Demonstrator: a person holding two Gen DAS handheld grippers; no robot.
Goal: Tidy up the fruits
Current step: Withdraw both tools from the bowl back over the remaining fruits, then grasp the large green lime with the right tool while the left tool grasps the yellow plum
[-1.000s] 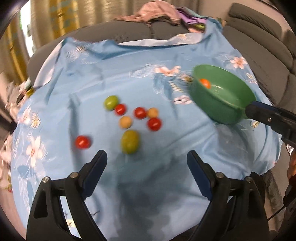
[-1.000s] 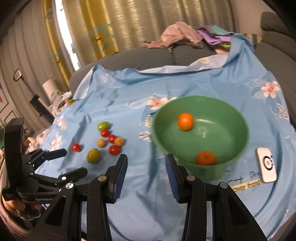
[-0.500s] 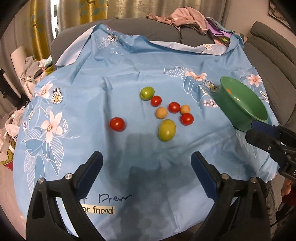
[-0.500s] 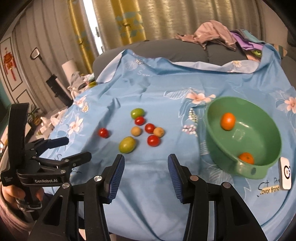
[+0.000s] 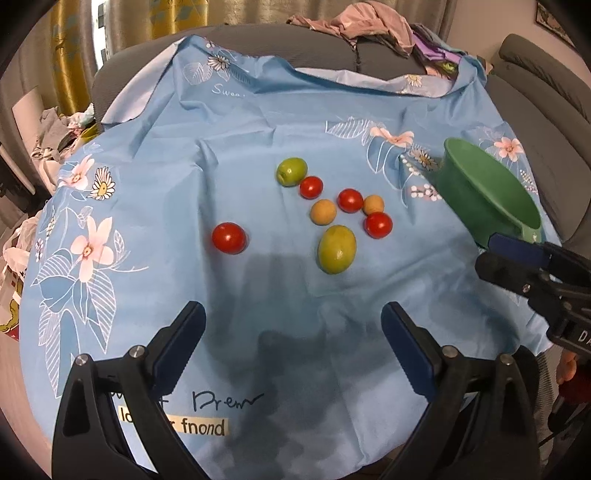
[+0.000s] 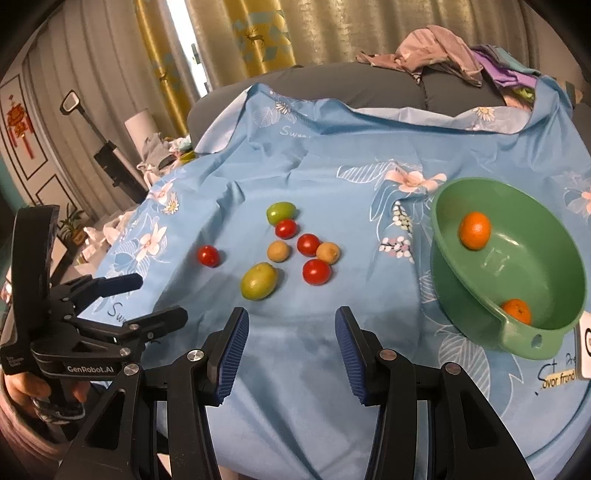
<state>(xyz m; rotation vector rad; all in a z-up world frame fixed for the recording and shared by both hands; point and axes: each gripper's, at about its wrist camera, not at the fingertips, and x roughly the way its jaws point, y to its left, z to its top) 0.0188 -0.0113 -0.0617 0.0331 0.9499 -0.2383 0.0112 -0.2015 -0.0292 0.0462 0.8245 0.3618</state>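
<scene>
Loose fruit lies on a blue flowered cloth (image 5: 258, 122): a large green fruit (image 5: 337, 249), a smaller green one (image 5: 291, 171), several red tomatoes, one alone at the left (image 5: 229, 237), and two tan fruits (image 5: 323, 211). A green bowl (image 6: 554, 295) at the right holds two oranges (image 6: 474, 229). My left gripper (image 5: 291, 328) is open and empty above the near cloth. My right gripper (image 6: 290, 332) is open and empty, short of the fruit; it also shows in the left wrist view (image 5: 517, 254) by the bowl (image 5: 487, 192).
A grey sofa with a pile of clothes (image 5: 354, 26) lies behind the cloth. A white device (image 6: 585, 347) sits right of the bowl. Clutter and a curtain stand at the left. The cloth drops off at the near edge.
Both grippers have pulled back and swung left, so the fruit cluster now sits centred ahead. The fruit and the bowl have not moved. Both stay open.
</scene>
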